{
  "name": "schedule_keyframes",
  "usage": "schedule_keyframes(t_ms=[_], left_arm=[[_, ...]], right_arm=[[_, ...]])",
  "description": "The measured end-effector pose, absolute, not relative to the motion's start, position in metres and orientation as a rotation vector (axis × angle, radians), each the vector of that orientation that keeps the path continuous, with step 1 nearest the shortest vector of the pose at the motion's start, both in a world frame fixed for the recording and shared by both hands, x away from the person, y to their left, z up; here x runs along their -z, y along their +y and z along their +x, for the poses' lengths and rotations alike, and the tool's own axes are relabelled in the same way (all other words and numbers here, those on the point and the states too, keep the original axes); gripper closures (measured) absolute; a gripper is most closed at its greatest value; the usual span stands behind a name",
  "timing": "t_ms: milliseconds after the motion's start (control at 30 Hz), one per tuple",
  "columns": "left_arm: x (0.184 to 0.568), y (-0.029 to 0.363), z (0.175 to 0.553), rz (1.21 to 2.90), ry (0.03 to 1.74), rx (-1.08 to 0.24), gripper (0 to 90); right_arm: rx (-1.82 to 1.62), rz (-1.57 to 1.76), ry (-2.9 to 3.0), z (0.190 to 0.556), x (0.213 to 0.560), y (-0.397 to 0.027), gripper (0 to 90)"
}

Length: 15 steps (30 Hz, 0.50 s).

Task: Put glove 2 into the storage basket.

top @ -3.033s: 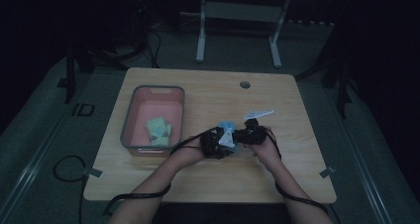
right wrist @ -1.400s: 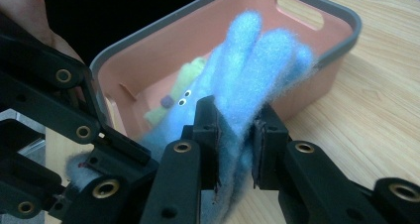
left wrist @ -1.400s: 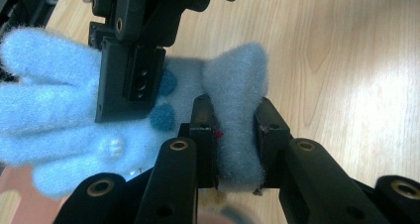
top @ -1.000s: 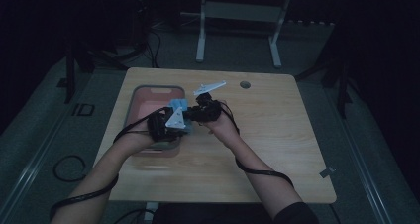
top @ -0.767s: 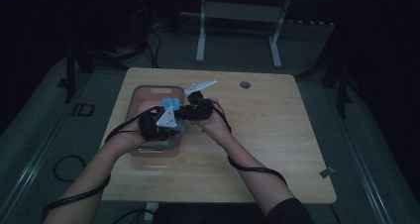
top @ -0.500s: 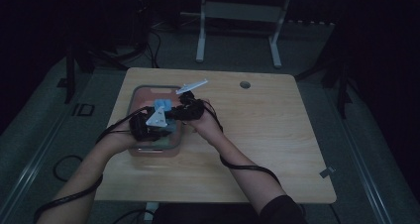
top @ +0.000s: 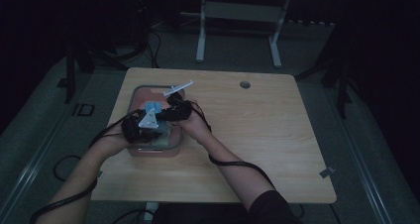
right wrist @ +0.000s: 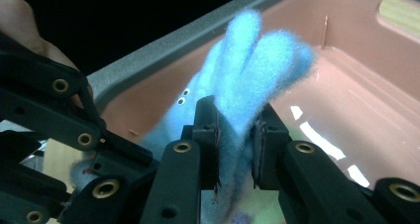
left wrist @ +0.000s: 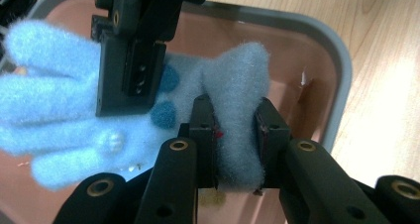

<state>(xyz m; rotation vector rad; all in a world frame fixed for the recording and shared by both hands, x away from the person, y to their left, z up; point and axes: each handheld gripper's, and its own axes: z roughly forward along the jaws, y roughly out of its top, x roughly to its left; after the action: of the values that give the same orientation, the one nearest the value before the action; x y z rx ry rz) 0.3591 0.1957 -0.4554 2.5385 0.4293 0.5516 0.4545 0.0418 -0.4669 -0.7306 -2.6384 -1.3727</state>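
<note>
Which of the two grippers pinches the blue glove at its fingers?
The right gripper: its jaws clamp the fluffy blue glove at the finger end, while the left gripper grips the cuff end, above the pink tray.

Bare tabletop (top: 257, 130) right of the pink bin (top: 174, 145); bin walls left

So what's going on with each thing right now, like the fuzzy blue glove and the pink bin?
Glove: held up over the bin by both grippers, one on each end.
Left gripper: shut on the glove's cuff end.
Right gripper: shut on the glove's fingers.
Bin: upright and open on the table, something pale green inside.
</note>
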Motion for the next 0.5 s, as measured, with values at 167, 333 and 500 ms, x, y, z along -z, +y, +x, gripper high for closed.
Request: schedule_keyframes(t_ms=[167,333,500], left_arm=[[0.465,0.194,0.364,2.546,0.440,-0.540,74.8],[0.472,0.194,0.370,2.546,0.464,-0.515,74.8],[0.479,0.194,0.373,2.557,0.483,-0.501,74.7]], right_arm=[[1.324,-0.739,-2.675,0.459,0.476,0.043,76.2],[1.268,-0.749,-2.708,0.465,0.481,0.046,75.9],[1.236,-0.747,-2.721,0.468,0.487,0.050,75.0]])
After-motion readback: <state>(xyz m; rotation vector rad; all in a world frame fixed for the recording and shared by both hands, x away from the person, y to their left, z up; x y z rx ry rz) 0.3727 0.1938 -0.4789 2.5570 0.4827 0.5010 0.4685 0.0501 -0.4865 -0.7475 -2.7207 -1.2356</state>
